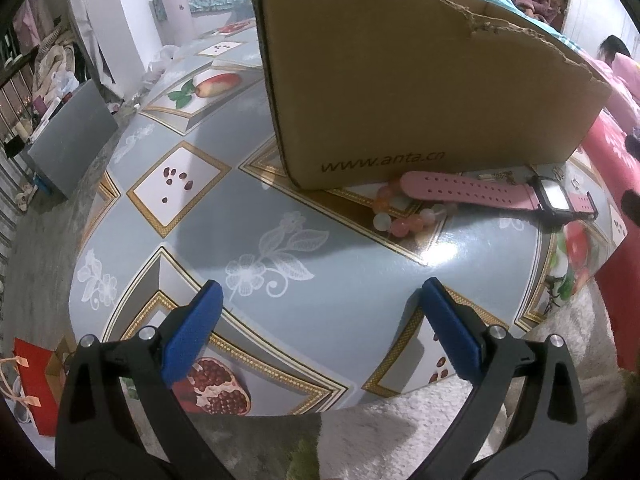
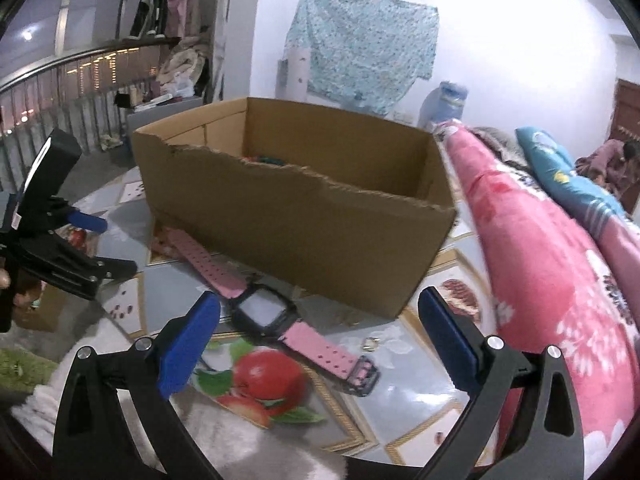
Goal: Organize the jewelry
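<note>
The cardboard box (image 1: 400, 80) reads "www.anta.cn"; its contents are unclear. A pink watch (image 2: 280, 312) and bead bracelet (image 1: 404, 216) lie beside it. Left gripper (image 1: 320, 304) and right gripper (image 2: 318, 312) both gape, empty.

Pink watch (image 2: 280, 312): black square case, perforated pink strap, black buckle; lies flat, strap stretched out, on tabletop (image 1: 328, 264) just in front of cardboard box (image 2: 304, 200). Bead bracelet (image 1: 404, 212): orange, pink, milky-white round beads; lies by box's near corner, partly under watch strap end. Small ring (image 2: 370, 344): near buckle end, detail unclear. Box: open-topped, torn front rim, upright; contents unclear.
</note>
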Tool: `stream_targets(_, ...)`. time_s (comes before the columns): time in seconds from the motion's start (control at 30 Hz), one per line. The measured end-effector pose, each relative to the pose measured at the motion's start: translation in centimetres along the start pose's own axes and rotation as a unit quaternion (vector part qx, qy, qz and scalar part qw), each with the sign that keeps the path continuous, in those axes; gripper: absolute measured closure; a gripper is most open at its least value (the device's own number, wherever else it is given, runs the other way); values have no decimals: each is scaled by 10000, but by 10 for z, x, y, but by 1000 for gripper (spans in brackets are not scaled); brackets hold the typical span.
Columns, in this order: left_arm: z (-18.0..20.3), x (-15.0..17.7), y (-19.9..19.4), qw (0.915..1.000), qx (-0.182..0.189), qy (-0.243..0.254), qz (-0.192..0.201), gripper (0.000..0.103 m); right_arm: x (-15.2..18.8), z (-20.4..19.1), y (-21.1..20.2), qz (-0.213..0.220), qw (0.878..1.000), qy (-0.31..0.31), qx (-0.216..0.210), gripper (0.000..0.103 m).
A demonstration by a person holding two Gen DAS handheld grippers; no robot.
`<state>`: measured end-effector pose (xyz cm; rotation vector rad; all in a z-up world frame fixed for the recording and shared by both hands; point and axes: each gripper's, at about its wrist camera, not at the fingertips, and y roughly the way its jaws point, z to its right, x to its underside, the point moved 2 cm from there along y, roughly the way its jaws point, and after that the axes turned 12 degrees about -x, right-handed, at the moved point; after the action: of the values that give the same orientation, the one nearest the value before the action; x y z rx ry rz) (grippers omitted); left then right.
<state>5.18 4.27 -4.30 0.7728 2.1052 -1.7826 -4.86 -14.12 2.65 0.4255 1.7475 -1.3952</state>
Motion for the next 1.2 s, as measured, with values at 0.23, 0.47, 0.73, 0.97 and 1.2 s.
stream_targets(0.23,1,4,-3,9999,33,23,100,7,-4,-23,31,-349,9982,-303,-392,22)
stream_targets(0.47,0,7,-5,9996,60,50,269,7,4,-25,58,-927,9940,-385,-442,36)
stream_targets(0.73,1,9,-6,9994,79,64,342,7,11,-14,72,-1335,9895,140,-544,43)
stream_targets(0.97,1,10,-6,9993,83,54,364,7,11,-13,73,-1387,9885,194,-572,45)
stream_targets(1.2,1,10,-5,9993,78,47,362,7,9,-21,71,-1384,9893,29,-464,50)
